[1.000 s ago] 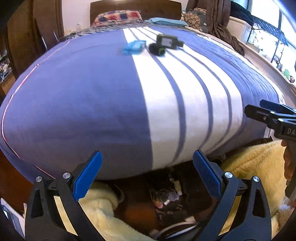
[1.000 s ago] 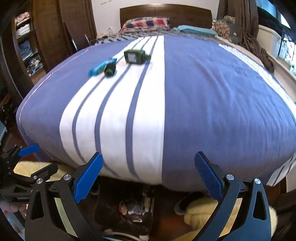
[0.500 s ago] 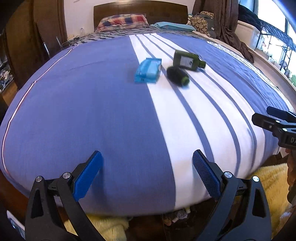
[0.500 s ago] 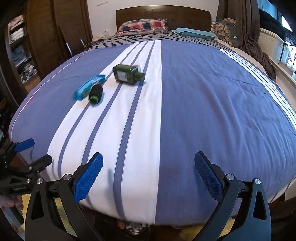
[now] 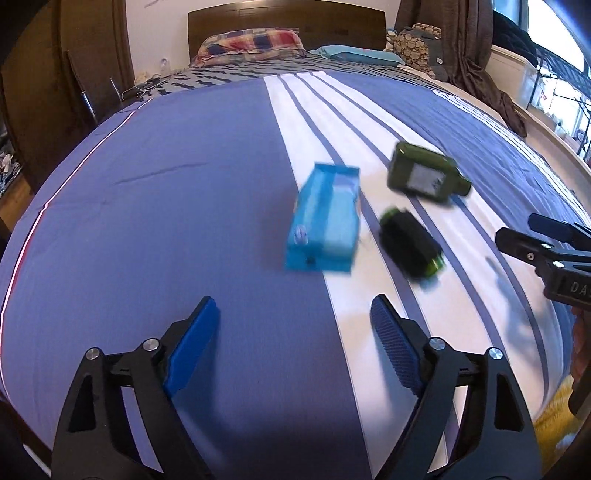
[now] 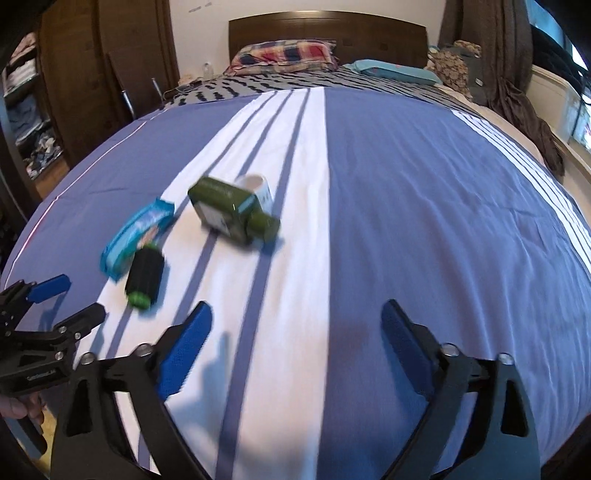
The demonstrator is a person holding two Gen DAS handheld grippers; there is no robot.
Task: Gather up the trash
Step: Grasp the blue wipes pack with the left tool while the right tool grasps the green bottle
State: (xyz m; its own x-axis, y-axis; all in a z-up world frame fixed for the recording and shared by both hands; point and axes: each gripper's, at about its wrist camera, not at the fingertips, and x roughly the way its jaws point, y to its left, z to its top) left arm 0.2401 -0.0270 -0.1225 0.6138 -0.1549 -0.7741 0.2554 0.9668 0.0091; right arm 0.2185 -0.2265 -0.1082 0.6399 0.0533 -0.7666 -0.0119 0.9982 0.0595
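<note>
The left tool (image 5: 291, 334) hangs low over the bed (image 5: 155, 221), its two blue-padded fingers (image 5: 192, 343) spread wide with nothing between them, aimed along the blue part of the cover toward the headboard. In the right wrist view the same tool shows at the lower left edge, its fingers level and pointing toward the trash, with a bit of the holding hand (image 6: 18, 408) below it.

The right tool (image 6: 295, 341) is likewise released, fingers parted and holding nothing, poised above the seam where the white striped band meets the blue. In the left wrist view it reaches in from the right edge, roughly level above the cover.

Ahead of the left tool lies a flat blue packet (image 5: 325, 219), lengthwise on the border of blue and white. Just beside it to the right lies a black cylinder (image 5: 410, 245) with a green end, on its side on the stripes. Further on and a little right, a dark green bottle (image 5: 424, 173) lies flat, label up, neck pointing right. From the right wrist view a white cup (image 6: 256, 186) shows just behind the bottle, partly hidden by it. All of these are somewhat blurred.

At the far end are a plaid pillow (image 6: 284, 53) and a teal pillow (image 6: 391, 70) before the wooden headboard (image 6: 328, 31).
</note>
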